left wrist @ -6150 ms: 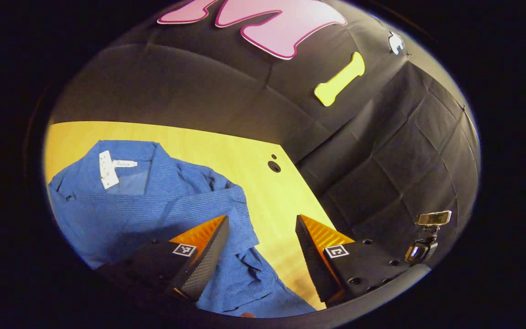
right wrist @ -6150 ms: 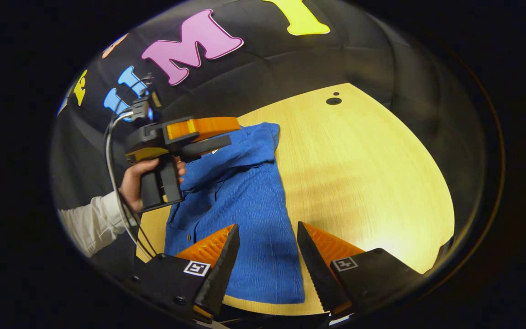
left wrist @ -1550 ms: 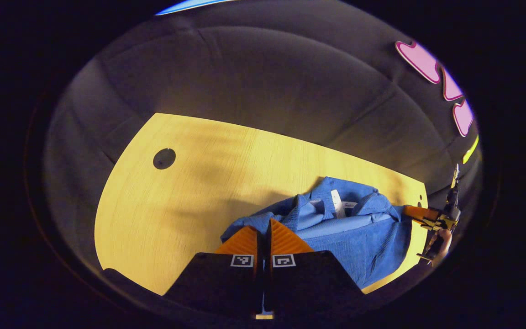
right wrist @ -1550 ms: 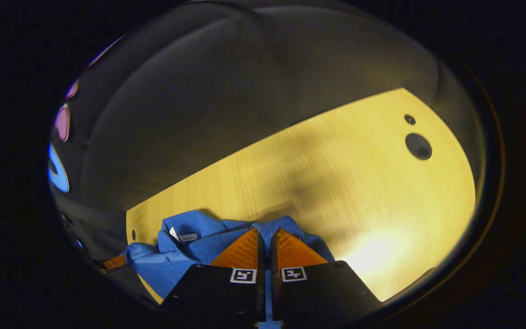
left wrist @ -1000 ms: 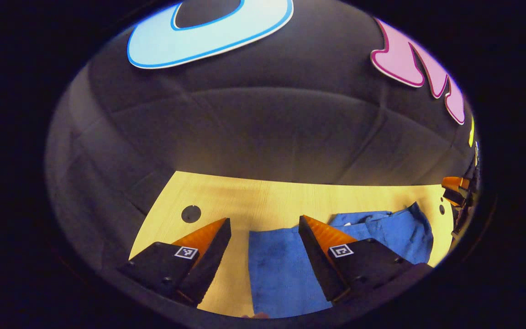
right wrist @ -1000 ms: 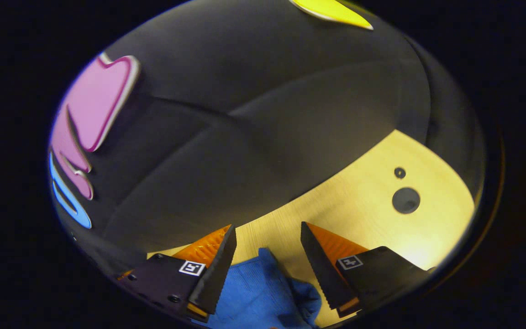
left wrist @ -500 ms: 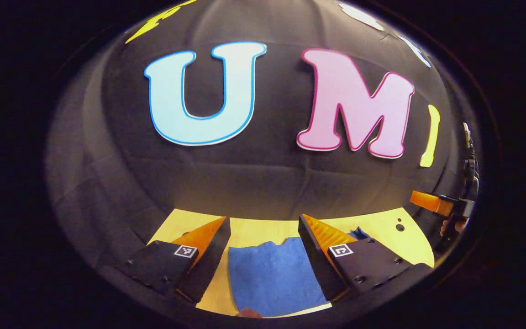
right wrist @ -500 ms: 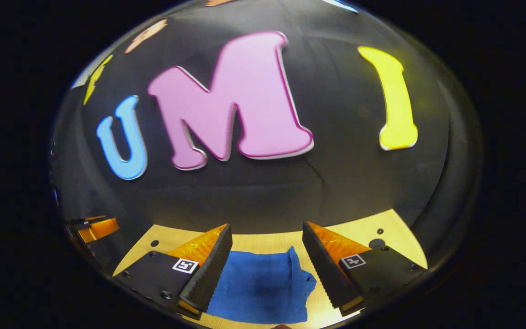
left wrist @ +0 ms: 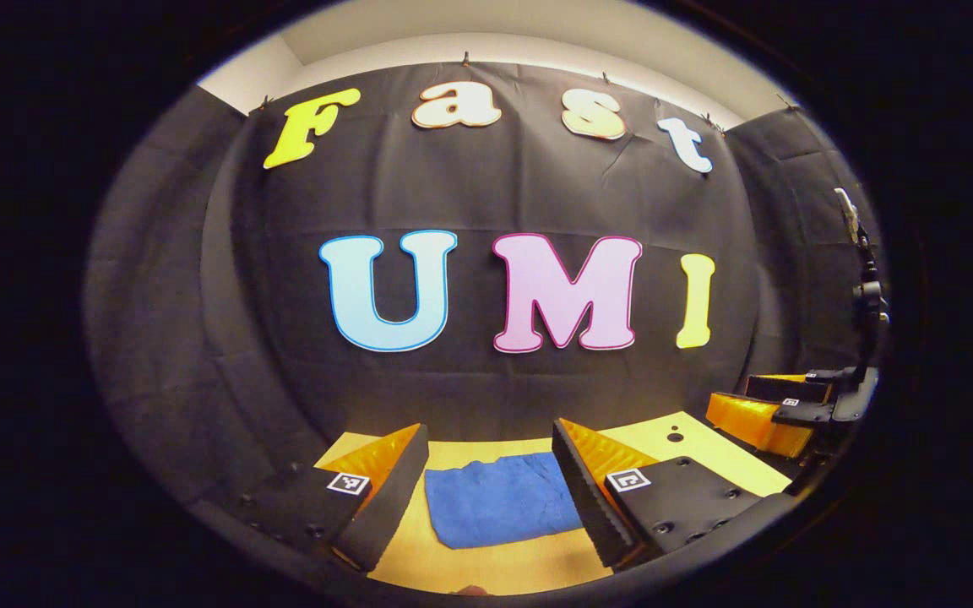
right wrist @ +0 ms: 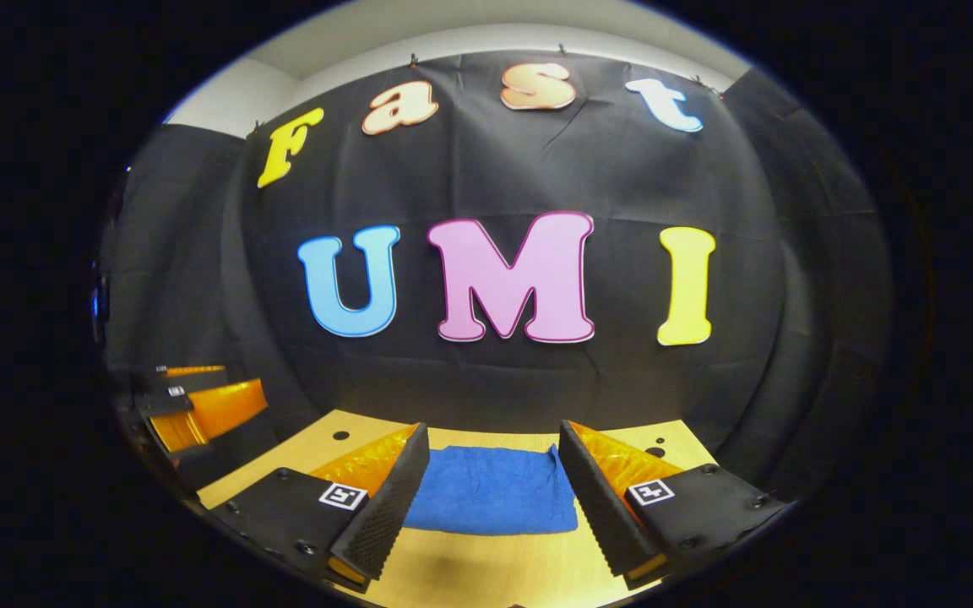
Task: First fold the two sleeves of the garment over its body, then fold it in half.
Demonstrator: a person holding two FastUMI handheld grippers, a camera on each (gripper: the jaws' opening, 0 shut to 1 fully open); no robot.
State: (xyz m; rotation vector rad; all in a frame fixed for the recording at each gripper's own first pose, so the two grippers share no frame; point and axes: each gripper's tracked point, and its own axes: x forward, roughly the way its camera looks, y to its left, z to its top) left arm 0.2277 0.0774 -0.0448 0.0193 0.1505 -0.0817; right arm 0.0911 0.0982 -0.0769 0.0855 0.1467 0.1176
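— Two views, one table (left wrist: 529, 570): what lies on the wood?

— Largest first: the table runs pale yellow across the bottom of both views, under the black cloth wall (right wrist: 537, 388). On it, at six o'clock in each view, the blue garment (left wrist: 503, 500) lies flat as a compact folded rectangle, sleeves tucked away.

— And the claws?

— In the left gripper view, the left gripper (left wrist: 491, 490) hangs above the table with its fingers spread wide, the garment showing in the gap between them, nothing pinched. In the right gripper view, the right gripper (right wrist: 495, 494) is spread just the same, apart from the cloth.

— Anything smaller?

— At three o'clock in the left gripper view the other gripper shows, orange fingers pointing inward. Dark round holes (right wrist: 655, 452) mark the table's far edge, near five o'clock.
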